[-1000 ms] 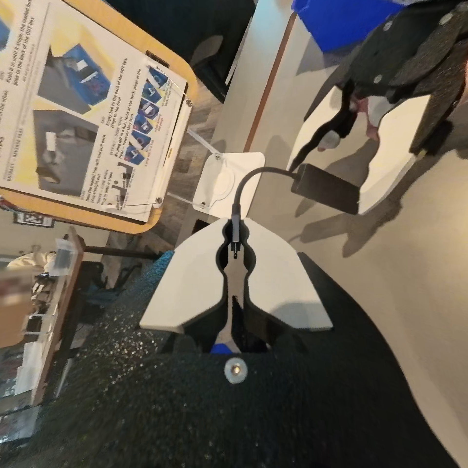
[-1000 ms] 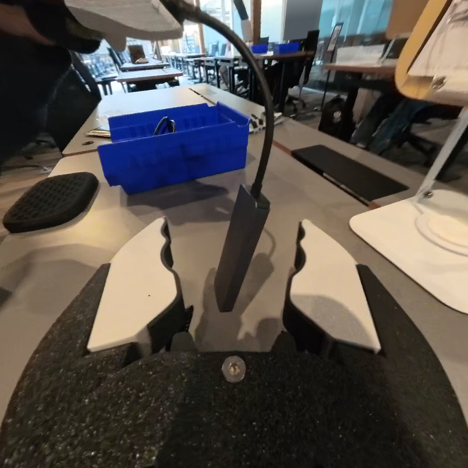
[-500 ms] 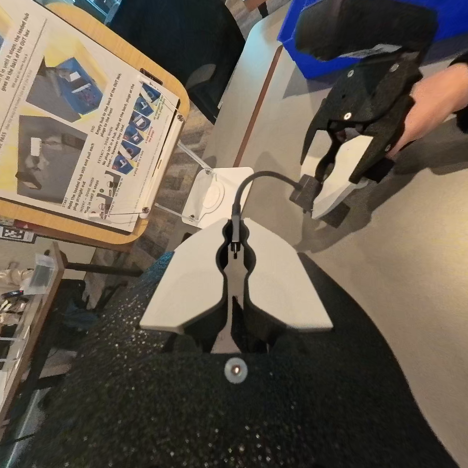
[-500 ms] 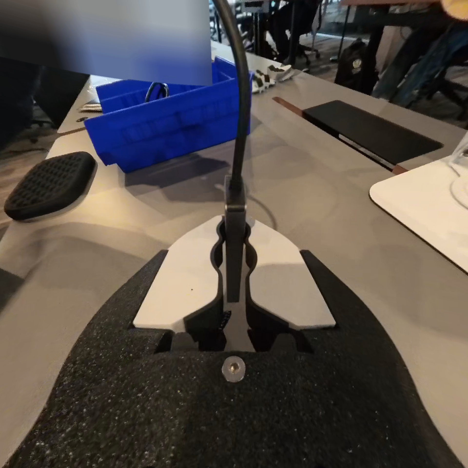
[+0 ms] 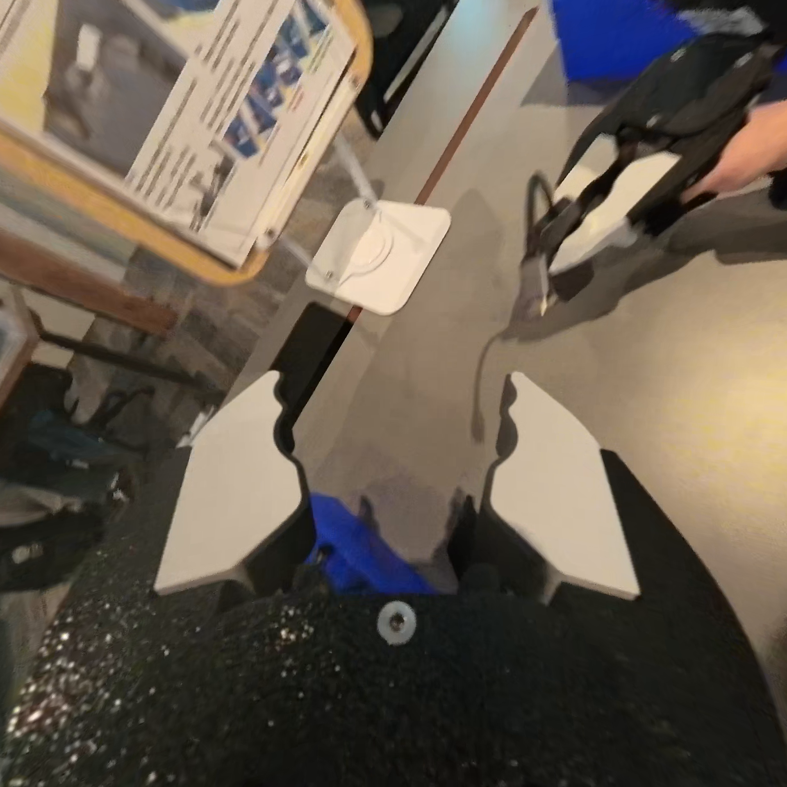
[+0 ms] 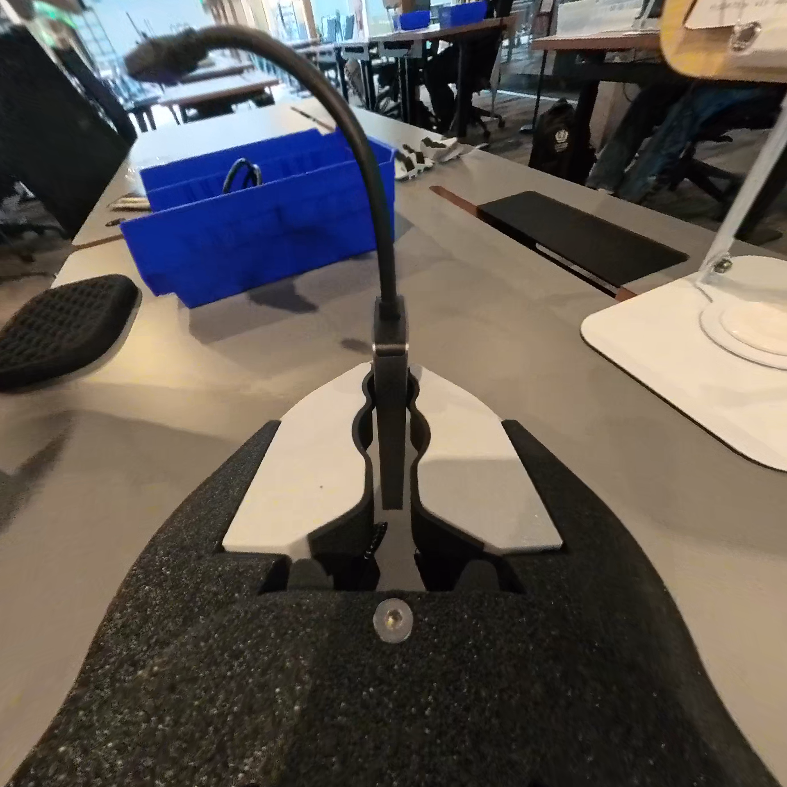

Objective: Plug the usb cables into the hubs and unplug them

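My right gripper (image 6: 392,374) is shut on a dark grey USB hub (image 6: 389,332) and holds it upright above the grey table (image 6: 511,340). The hub's black cable (image 6: 374,170) arcs up and to the left, and its blurred plug end (image 6: 166,51) hangs free. My left gripper (image 5: 394,426) is open and empty above the table. In the left wrist view the right gripper (image 5: 596,230) is at the upper right, held by a hand, with the cable loop (image 5: 532,200) beside it.
A blue bin (image 6: 264,225) with a cable in it stands behind the hub. A black mesh pad (image 6: 64,323) lies at the left. A white stand base (image 6: 702,362) and black strip (image 6: 575,238) are at the right. An instruction board (image 5: 170,106) stands on that base (image 5: 379,255). Left tips to right tips: about 20 centimeters.
My left gripper has opened and let go of the cable's plug, which now swings free. My right gripper, shut on the hub since half a second ago, has drawn away from the left one.
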The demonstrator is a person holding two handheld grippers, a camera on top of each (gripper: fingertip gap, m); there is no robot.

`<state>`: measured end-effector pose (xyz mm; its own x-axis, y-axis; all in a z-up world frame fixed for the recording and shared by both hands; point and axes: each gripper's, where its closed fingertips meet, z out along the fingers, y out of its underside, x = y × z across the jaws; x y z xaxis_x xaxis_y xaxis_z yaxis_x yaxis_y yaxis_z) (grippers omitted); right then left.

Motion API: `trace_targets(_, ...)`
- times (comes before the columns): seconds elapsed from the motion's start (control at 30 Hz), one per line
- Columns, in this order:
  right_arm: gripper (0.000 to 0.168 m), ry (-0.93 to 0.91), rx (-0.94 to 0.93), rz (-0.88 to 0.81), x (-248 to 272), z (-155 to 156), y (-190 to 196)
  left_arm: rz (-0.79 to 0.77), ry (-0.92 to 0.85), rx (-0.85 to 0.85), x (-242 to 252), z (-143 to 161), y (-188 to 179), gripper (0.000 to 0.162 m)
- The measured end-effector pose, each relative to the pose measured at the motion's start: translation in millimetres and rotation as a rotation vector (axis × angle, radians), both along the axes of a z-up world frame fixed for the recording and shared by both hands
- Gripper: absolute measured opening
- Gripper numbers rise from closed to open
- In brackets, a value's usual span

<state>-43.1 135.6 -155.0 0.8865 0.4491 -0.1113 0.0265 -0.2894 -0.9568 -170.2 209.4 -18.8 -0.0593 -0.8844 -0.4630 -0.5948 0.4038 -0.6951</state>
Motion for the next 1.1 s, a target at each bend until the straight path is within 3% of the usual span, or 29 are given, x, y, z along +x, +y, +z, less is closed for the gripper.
trace_targets(0.13,0.012,0.045,0.001,-0.027,9.1,0.3,0.7,0.173,0.146,-0.042,-76.8,-14.7,52.5,0.098)
trace_targets(0.3,0.012,0.073,-0.001,-0.030,11.6,-1.2,1.8,0.268,0.408,-0.138,-157.5,-78.3,85.0,0.094)
trace_targets(0.4,0.012,0.080,-0.009,-0.029,11.1,-3.1,2.2,0.253,0.516,0.026,-181.0,-106.6,104.9,0.083)
trace_targets(0.53,0.012,0.091,-0.023,-0.031,10.6,-6.0,2.5,0.211,0.551,0.291,-179.9,-120.9,127.1,0.068)
trace_targets(0.83,0.012,0.127,-0.025,-0.038,14.2,-4.7,2.0,0.032,0.510,0.541,-155.4,-136.0,133.5,0.040)
trace_targets(0.9,0.012,0.130,-0.023,-0.040,14.6,-3.9,1.8,0.011,0.516,0.615,-154.1,-140.1,135.4,0.013)
trace_targets(1.1,0.012,0.133,-0.019,-0.043,15.7,-2.2,0.7,0.103,0.476,0.657,-165.1,-99.7,144.4,0.004)
